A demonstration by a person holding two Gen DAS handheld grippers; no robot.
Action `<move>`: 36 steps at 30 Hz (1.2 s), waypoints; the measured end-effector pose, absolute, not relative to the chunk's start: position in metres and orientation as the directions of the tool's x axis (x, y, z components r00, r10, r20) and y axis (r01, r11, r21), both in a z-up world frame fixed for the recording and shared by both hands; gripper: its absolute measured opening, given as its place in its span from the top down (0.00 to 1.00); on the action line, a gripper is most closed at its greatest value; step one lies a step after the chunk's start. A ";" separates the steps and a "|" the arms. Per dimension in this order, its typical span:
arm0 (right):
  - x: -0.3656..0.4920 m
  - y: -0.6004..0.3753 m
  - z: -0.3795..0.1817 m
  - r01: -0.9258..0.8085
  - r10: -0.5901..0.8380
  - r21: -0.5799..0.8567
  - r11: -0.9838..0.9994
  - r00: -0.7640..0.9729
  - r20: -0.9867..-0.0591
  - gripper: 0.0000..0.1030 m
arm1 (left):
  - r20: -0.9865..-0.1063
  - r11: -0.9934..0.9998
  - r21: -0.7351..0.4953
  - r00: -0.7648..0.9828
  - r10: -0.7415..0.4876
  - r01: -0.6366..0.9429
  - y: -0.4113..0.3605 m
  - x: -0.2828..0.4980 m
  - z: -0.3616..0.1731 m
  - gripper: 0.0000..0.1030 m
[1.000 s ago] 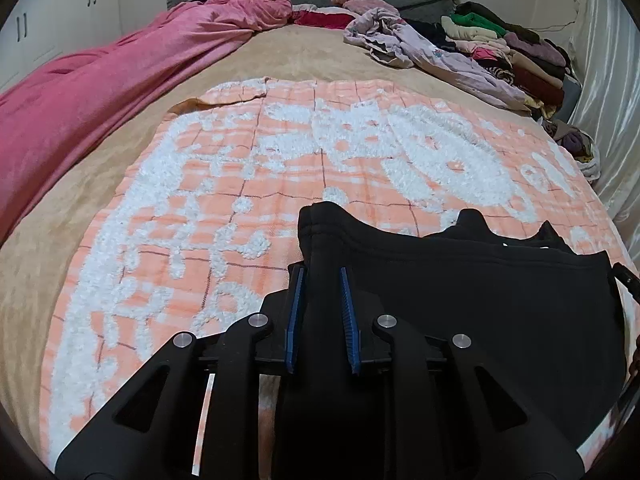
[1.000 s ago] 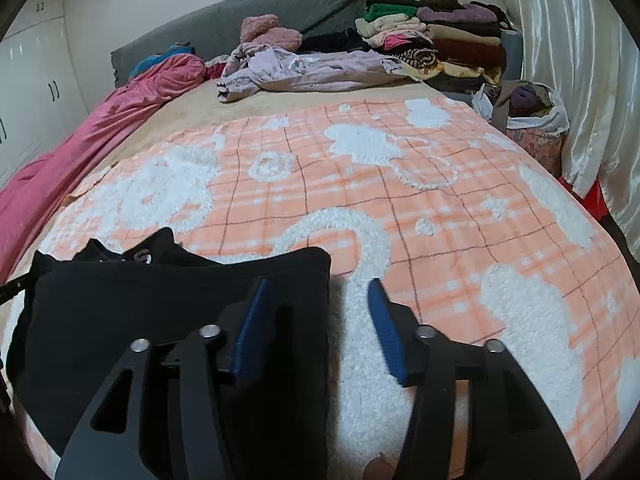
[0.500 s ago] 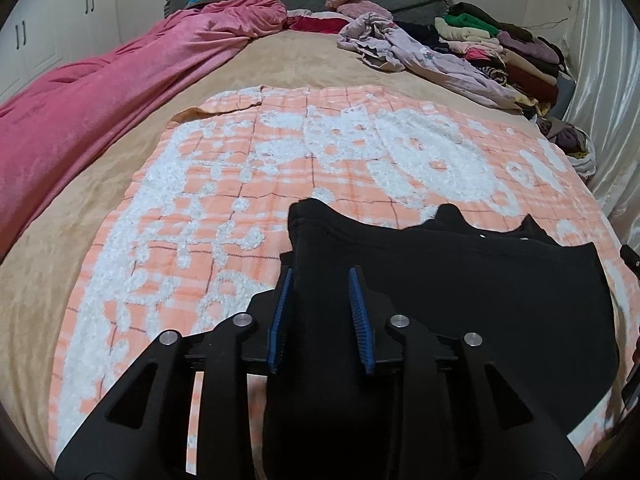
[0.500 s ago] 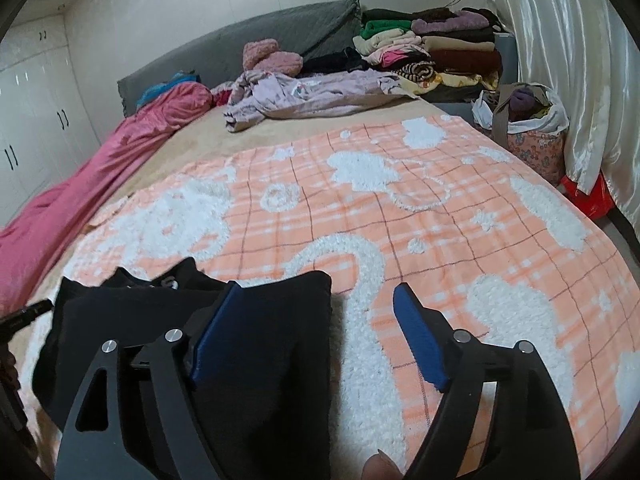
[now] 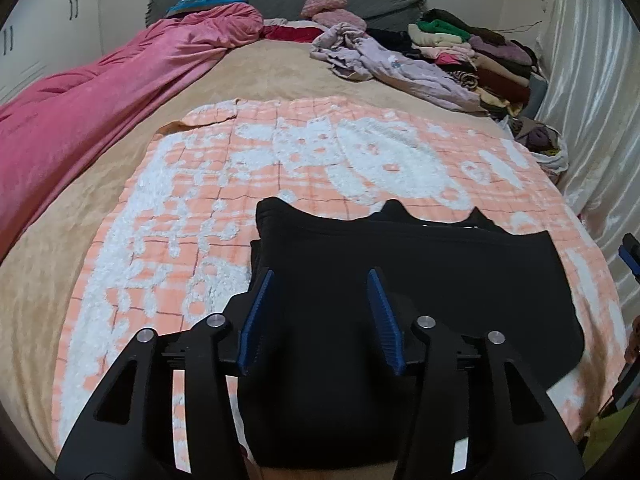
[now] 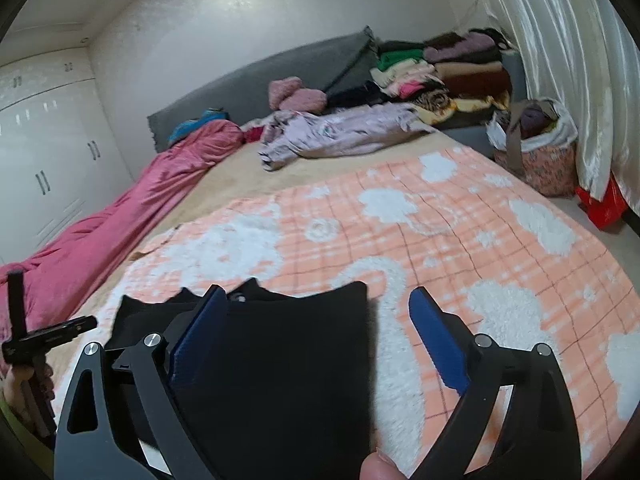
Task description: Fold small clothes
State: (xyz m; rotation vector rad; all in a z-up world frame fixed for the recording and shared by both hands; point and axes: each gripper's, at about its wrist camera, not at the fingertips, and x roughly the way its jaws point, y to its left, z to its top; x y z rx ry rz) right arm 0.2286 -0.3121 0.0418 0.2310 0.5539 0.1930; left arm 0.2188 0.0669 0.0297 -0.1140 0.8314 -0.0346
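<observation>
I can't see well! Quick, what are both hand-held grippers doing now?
Left hand-held gripper: open, just released the black garment.
Right hand-held gripper: open wide, holding nothing.

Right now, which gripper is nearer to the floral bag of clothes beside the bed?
Right. The right gripper hovers, jaws wide, over the black garment's edge on the floral bag's side. The left gripper is above the garment's opposite end, jaws having just opened.

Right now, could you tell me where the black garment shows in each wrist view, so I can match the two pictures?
Left wrist view: the black garment fills the lower centre and right, behind the open left gripper.
Right wrist view: it lies lower left, under the open right gripper.
Shared landmark: the lilac garment near the headboard.
</observation>
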 end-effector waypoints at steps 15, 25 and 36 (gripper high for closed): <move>0.174 -0.310 0.104 -0.177 0.274 0.264 0.948 0.875 -0.399 0.09 | -0.716 0.987 -0.136 0.681 -0.157 0.085 0.043 0.188 0.053 0.53; 0.148 -0.337 0.158 -0.143 0.215 0.244 0.959 0.928 -0.304 0.09 | -0.710 0.974 -0.148 0.667 -0.224 0.170 0.016 0.167 0.055 0.47; 0.122 -0.378 0.200 -0.236 0.298 0.272 0.933 0.930 -0.214 0.07 | -0.696 0.967 -0.135 0.674 -0.246 0.215 0.012 0.140 0.061 0.44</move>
